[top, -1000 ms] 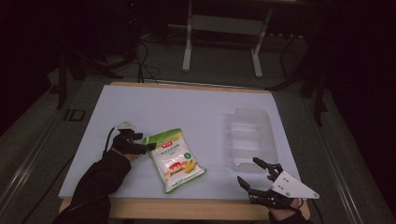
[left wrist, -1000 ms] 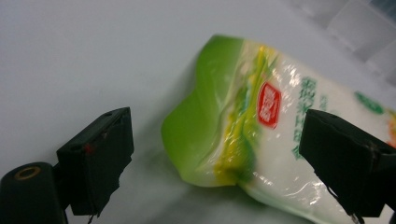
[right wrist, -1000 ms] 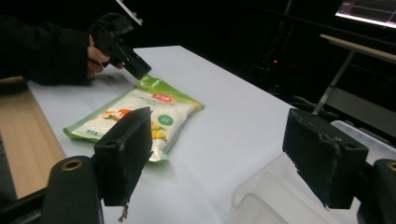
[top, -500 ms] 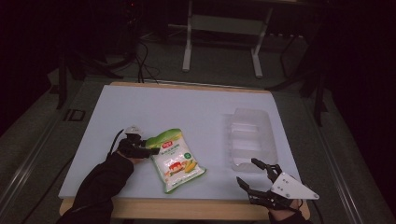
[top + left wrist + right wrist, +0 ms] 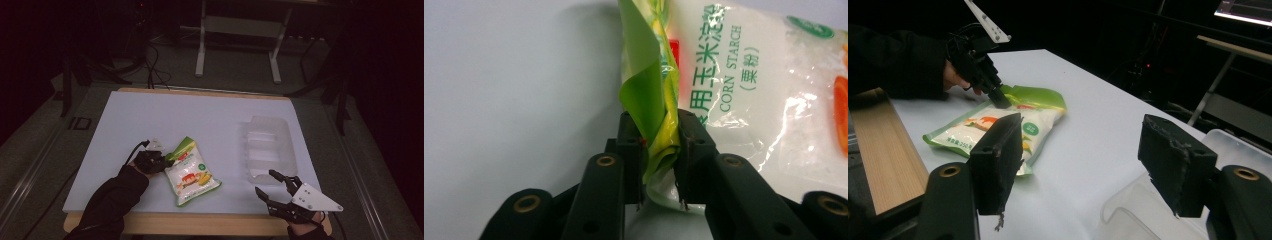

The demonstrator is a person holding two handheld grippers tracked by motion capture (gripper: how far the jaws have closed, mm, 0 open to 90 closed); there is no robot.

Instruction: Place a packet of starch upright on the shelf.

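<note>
A corn starch bag [image 5: 191, 172], green at its top with clear sides, lies on the white table [image 5: 200, 120] near the front left. My left gripper [image 5: 162, 160] has just closed its jaws on the bag's green top edge [image 5: 655, 125]; the pads [image 5: 631, 145] pinch the folded film. From the right gripper view the left gripper [image 5: 997, 100] grips the bag [image 5: 998, 127] at its green end. My right gripper [image 5: 271, 184] stands open at the front right, its jaws having narrowed a little, nothing between them [image 5: 1083, 165]. It hovers just in front of a clear plastic tray [image 5: 270, 147].
The clear tray [image 5: 1168, 210] sits at the right side of the table. The table's wooden front edge [image 5: 200, 222] runs below both hands. Beyond the far edge stand a metal frame [image 5: 237, 45] and cables on a dark floor.
My left gripper moved right to the bag's top edge and shut on it. The bag's green end has lifted slightly. The right gripper stayed put.
</note>
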